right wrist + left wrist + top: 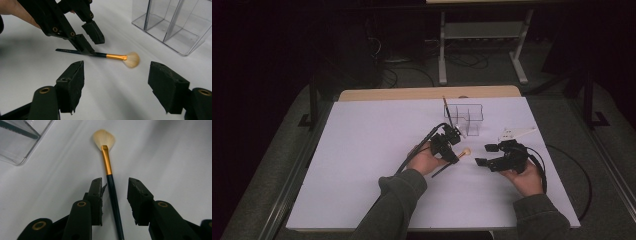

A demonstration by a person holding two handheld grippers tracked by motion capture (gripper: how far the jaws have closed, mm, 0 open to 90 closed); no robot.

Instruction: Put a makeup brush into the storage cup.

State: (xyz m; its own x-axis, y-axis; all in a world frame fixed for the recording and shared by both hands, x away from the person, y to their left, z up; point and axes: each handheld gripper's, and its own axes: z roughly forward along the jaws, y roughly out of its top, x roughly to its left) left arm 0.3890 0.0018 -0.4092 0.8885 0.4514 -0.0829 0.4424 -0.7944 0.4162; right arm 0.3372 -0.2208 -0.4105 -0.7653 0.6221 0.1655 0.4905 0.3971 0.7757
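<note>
Here, left tool (115, 192) straddling fan brush (108, 162) flat on white counter (175, 152), pads not yet pressing; right tool (116, 77) apart, empty.

We see a white worktop (362, 165) carrying a fan brush (457, 157), a clear divided organizer (467, 119), and a small white part (514, 133).

The place looked like a lab or recording room rather than a home; a wooden table (427, 93) carried a plain white sheet (362, 165) as a work surface; grey carpet (282, 150) lay around it; loose cables (412, 72) ran across the dim floor behind; a white metal frame (482, 32) stood beyond.
</note>
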